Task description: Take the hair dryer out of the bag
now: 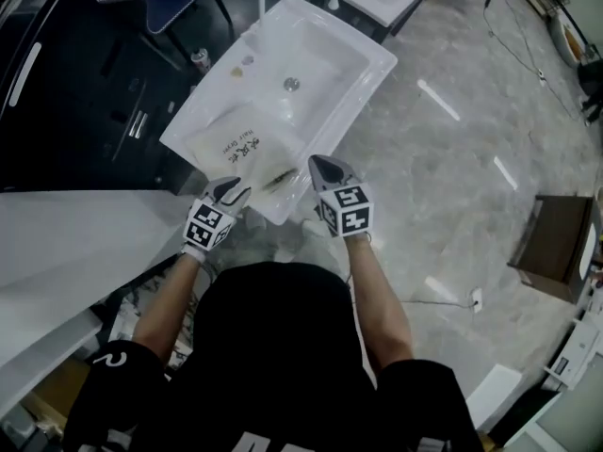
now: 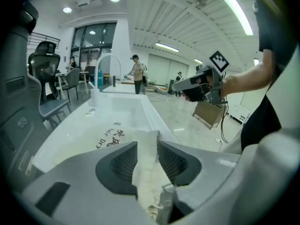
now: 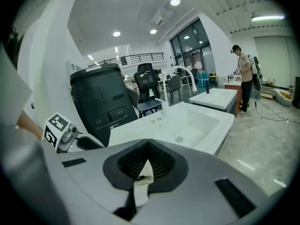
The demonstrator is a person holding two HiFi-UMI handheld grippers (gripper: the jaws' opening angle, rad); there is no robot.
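**Right gripper (image 3: 147,145) and left gripper (image 2: 147,144) at the bag (image 1: 240,144) on the sink (image 1: 372,55)**

Our right fingers (image 3: 161,161) are clenched on a thin cream strip of the bag, which sticks up between the pads. Our left fingers (image 2: 123,165) are released and stand apart. A fold of the bag's cloth rises between them, and the pads do not press on it.

Both grippers sit side by side at the sink's near edge, a little apart, each at the near end of the bag. The bag lies flat on the sink's ledge, just beside the basin, with its "Hair Dryer" print facing up. The dryer itself is hidden from us.

The faucet (image 2: 100,64) arches over the sink's far end. The sink stands on a grey floor (image 1: 452,158), with a dark chair (image 3: 149,86) behind it.
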